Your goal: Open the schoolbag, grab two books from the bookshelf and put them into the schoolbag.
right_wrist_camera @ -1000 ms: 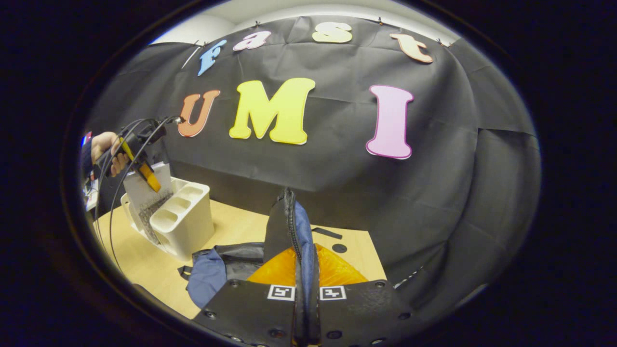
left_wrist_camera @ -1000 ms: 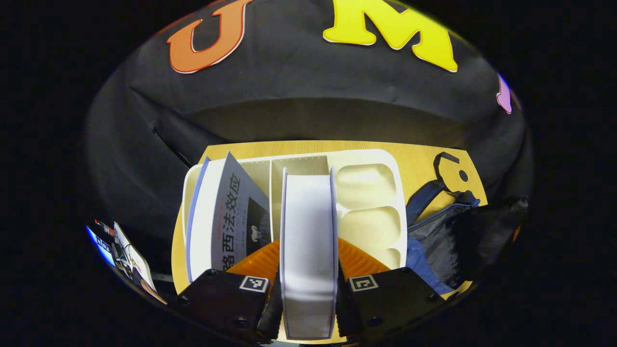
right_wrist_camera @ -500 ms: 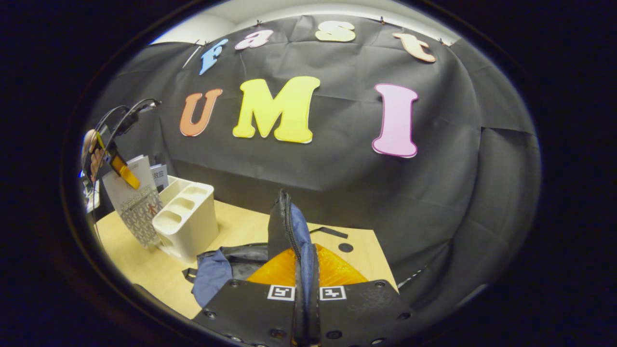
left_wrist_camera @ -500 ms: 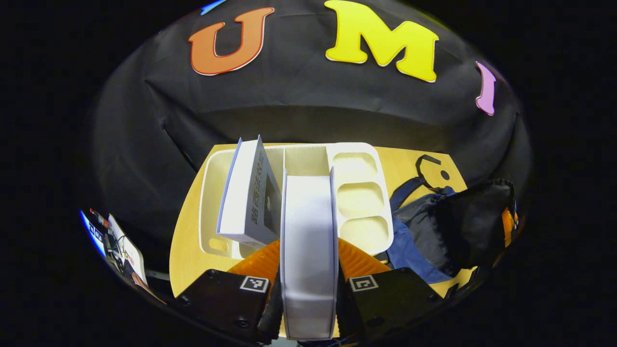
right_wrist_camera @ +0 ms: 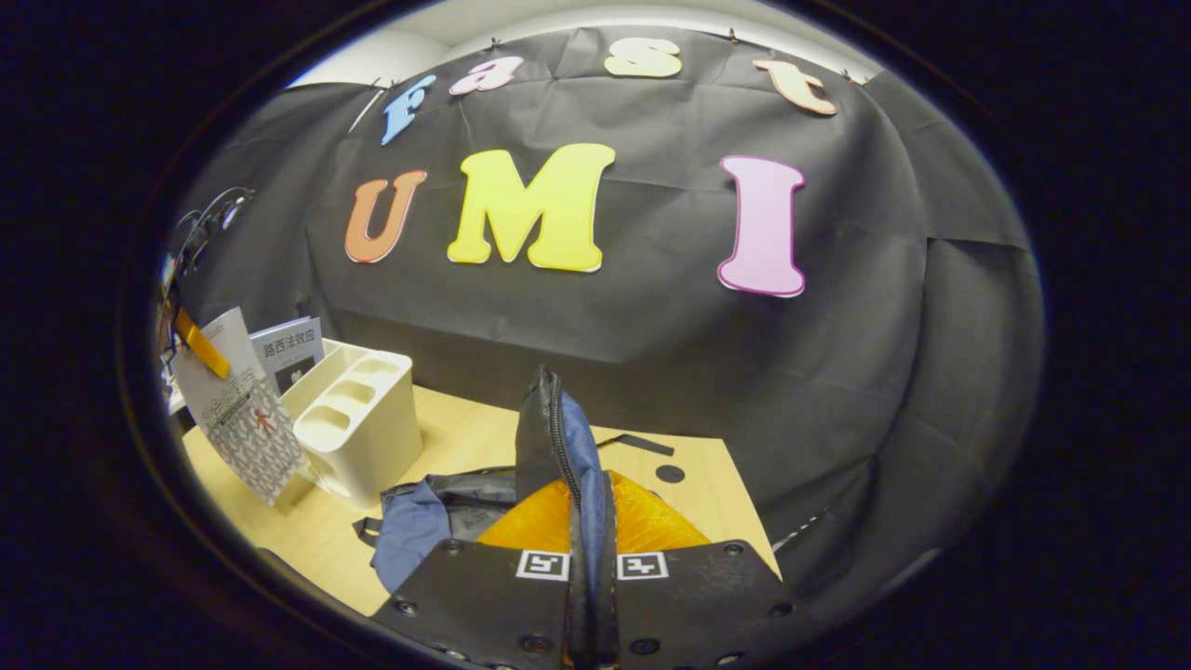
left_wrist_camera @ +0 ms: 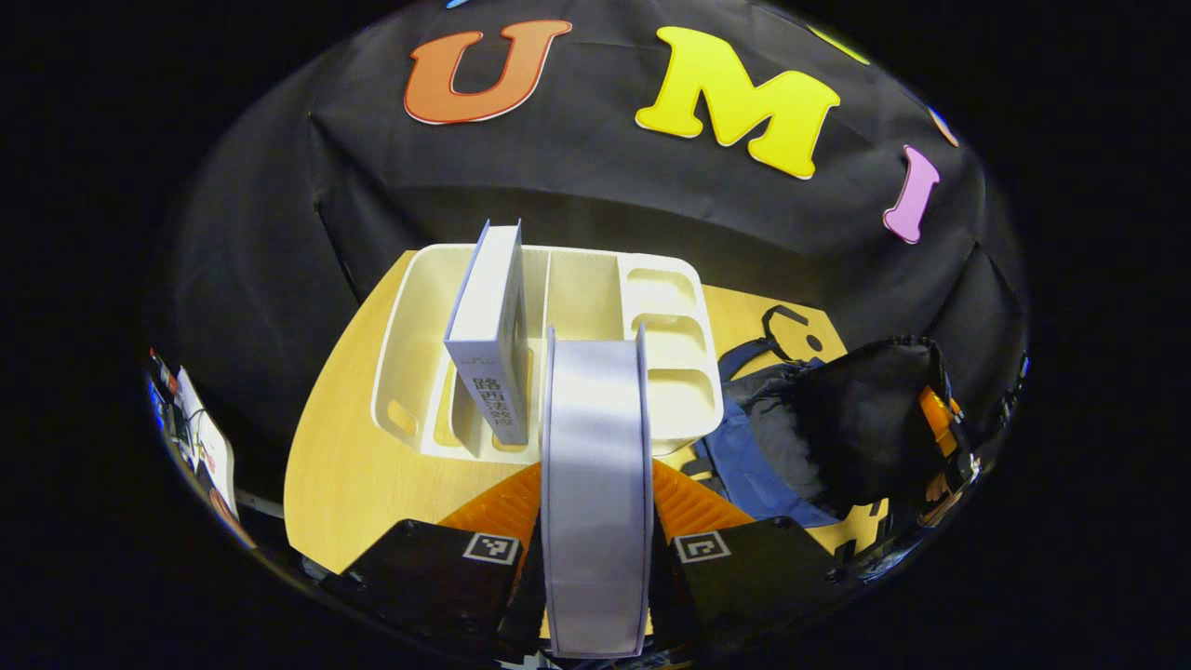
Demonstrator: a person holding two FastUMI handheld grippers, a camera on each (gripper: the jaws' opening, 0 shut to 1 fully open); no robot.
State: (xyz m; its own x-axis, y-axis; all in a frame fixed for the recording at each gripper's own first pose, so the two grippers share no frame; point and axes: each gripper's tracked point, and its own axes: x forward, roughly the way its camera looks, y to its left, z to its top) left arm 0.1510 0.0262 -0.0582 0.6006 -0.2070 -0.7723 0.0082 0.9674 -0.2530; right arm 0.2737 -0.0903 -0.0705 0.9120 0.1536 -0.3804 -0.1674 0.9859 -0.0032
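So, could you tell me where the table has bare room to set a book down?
Bare table lies left of and in front of the bookshelf, and behind the schoolbag toward the wall. It is crowded where the schoolbag sits against the bookshelf's right end; a strap crosses the back patch.

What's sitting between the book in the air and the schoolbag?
In the left gripper view, the white bookshelf stands between the lifted book and the schoolbag; its near pockets look empty.
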